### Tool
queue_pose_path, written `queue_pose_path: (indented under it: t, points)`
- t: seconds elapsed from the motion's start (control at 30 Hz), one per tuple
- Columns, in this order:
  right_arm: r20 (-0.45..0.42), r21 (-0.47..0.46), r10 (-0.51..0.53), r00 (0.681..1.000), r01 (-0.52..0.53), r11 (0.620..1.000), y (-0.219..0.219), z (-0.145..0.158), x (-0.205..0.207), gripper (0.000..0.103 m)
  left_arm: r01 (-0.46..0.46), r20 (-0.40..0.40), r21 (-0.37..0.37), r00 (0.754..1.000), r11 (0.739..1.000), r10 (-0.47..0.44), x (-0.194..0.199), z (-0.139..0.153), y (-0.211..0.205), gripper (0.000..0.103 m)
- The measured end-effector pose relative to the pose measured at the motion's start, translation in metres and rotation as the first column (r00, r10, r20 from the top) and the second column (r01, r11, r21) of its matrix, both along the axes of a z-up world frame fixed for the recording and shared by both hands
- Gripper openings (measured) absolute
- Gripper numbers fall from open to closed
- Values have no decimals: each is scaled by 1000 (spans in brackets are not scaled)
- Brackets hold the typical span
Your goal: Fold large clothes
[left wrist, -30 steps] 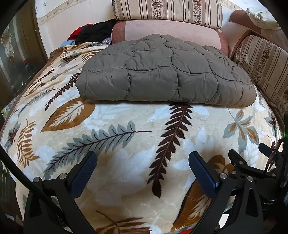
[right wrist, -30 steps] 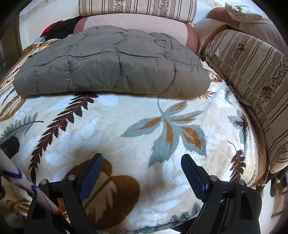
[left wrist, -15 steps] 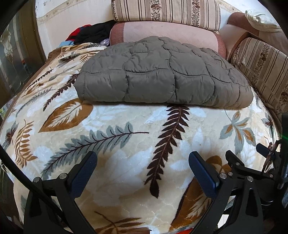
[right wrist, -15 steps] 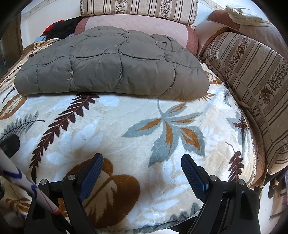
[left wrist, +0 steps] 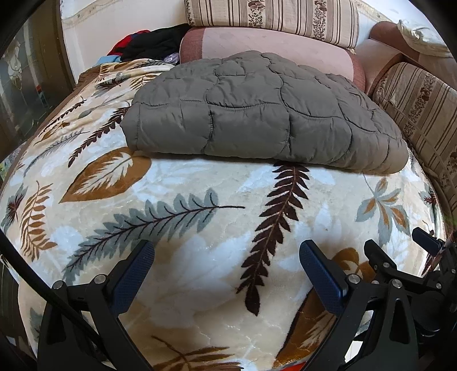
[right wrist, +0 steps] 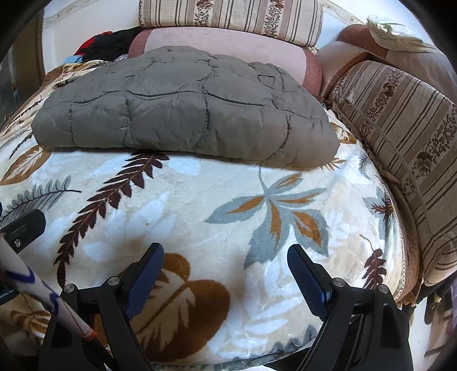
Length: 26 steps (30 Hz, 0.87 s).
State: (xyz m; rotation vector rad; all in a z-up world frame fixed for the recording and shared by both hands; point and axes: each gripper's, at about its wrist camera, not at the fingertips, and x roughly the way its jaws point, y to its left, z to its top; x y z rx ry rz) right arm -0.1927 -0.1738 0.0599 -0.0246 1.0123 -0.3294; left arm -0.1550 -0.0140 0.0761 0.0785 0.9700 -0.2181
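Grey quilted jacket (left wrist: pixel 257 111) lies folded into a thick flat bundle on the far part of the leaf-print blanket (left wrist: pixel 182 217), its back edge right up vs. the pink bolster (left wrist: pixel 274 48). Striped cushion (left wrist: pixel 271 17) sits on top of that bolster; another striped cushion (right wrist: pixel 400 128) runs along the right side. Pile of dark + red clothes (left wrist: pixel 148 42) at the far left corner, behind the jacket.

Left hand-held gripper (left wrist: pixel 225 274): fingers spread wide, nothing btwn them, hovering over the near blanket, well apart from the jacket. Right hand-held gripper (right wrist: pixel 225 274): same, spread wide, empty, over the brown leaf motif near the front edge. Both point down-fwd toward the jacket. Neither touches it.
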Motion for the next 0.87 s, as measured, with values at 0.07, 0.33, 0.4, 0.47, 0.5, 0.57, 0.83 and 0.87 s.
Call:
queue_pose_path:
  t: [0.07, 0.33, 0.4, 0.47, 0.5, 0.57, 0.83, 0.87]
  points:
    - [-1, -4, 7, 1000, -7, 1000, 2, 0, 0, 91, 1, 0, -1, 1000, 1000, -1, 0, 0, 0, 101]
    - [-9, -5, 7, 1000, -7, 1000, 3, -2, 1, 91, 9, -5, -4, 1000, 1000, -9, 0, -2, -1, 101]
    - [-12, -5, 7, 1000, -7, 1000, 3, -3, 2, 91, 10, -7, -4, 1000, 1000, -10, 1, -3, -2, 101]
    - [-13, -5, 8, 1000, -8, 1000, 3, -4, 2, 91, 12, -8, -6, 1000, 1000, -12, 0, -3, -1, 101]
    - [-13, -6, 8, 1000, -8, 1000, 4, -4, 2, 91, 12, -8, -6, 1000, 1000, -12, 1, -3, -1, 101]
    - [-13, -6, 8, 1000, -8, 1000, 4, -4, 2, 91, 12, -9, -7, 1000, 1000, -12, 1, -3, -1, 101]
    - [-24, 1, 7, 1000, -7, 1000, 3, -7, 3, 91, 7, -12, -7, 1000, 1000, -7, -1, -6, 0, 101]
    - [-24, 3, 5, 1000, -5, 1000, 3, -8, 3, 91, 7, -13, -8, 1000, 1000, -7, 0, -6, 0, 101]
